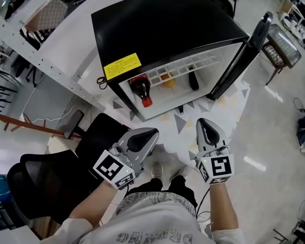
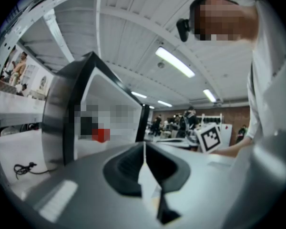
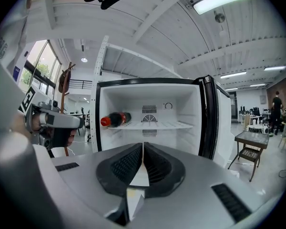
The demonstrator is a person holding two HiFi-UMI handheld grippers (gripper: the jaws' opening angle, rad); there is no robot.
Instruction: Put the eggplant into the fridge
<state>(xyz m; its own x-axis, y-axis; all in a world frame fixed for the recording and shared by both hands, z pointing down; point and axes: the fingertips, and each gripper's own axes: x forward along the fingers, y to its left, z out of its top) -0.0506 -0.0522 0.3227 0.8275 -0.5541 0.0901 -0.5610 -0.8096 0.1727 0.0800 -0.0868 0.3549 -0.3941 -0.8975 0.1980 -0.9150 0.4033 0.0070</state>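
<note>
Nearest: my left tongs (image 1: 148, 134) and right tongs (image 1: 205, 124), both closed, empty. Fridge (image 1: 162, 24) at twelve o'clock; swinging right risks striking its open door (image 1: 241, 60).

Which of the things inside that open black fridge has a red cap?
The dark bottle lying at the left; the orange thing in the middle and the dark oblong thing at the right show no red.
</note>
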